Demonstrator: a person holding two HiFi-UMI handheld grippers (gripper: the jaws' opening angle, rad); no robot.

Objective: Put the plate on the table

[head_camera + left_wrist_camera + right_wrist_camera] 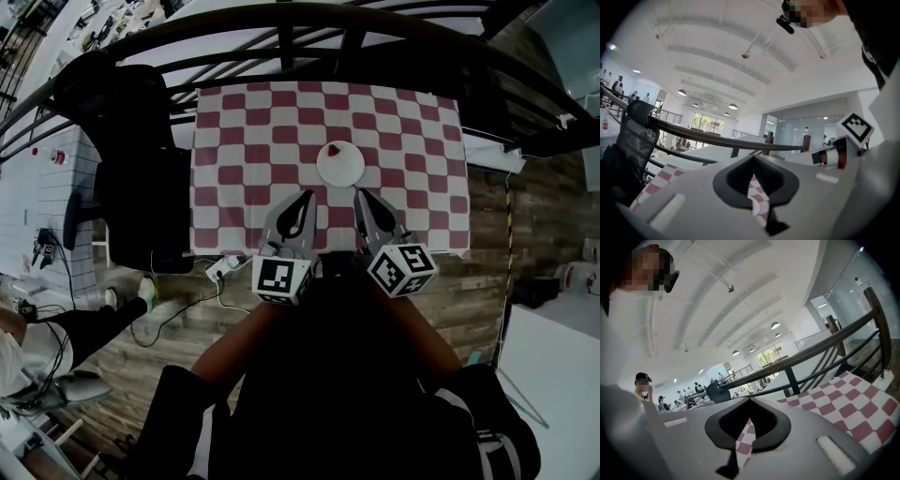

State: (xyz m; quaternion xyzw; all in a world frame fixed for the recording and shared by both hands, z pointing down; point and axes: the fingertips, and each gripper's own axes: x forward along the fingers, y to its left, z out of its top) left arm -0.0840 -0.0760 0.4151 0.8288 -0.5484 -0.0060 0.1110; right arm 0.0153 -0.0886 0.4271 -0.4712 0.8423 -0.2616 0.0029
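Observation:
A small white plate (pixel 339 165) with a little red thing (pixel 335 149) on it rests on the red-and-white checked tablecloth (pixel 253 141), near the middle of the table's near half. My left gripper (pixel 305 196) and right gripper (pixel 359 196) hover side by side just short of the plate, tips pointing at it and not touching it. Both are shut with nothing held. In the left gripper view the gripper (pixel 754 159) shows closed tips over the checked cloth (pixel 663 176). The right gripper view shows the same for that gripper (pixel 750 401). Neither gripper view shows the plate.
A black office chair (pixel 141 169) stands against the table's left side. A dark curved railing (pixel 328 33) runs behind the table. A white power strip (pixel 223 269) with cables lies on the wooden floor (pixel 525 216) by the table's front left corner. Another person's legs (pixel 84 328) show at lower left.

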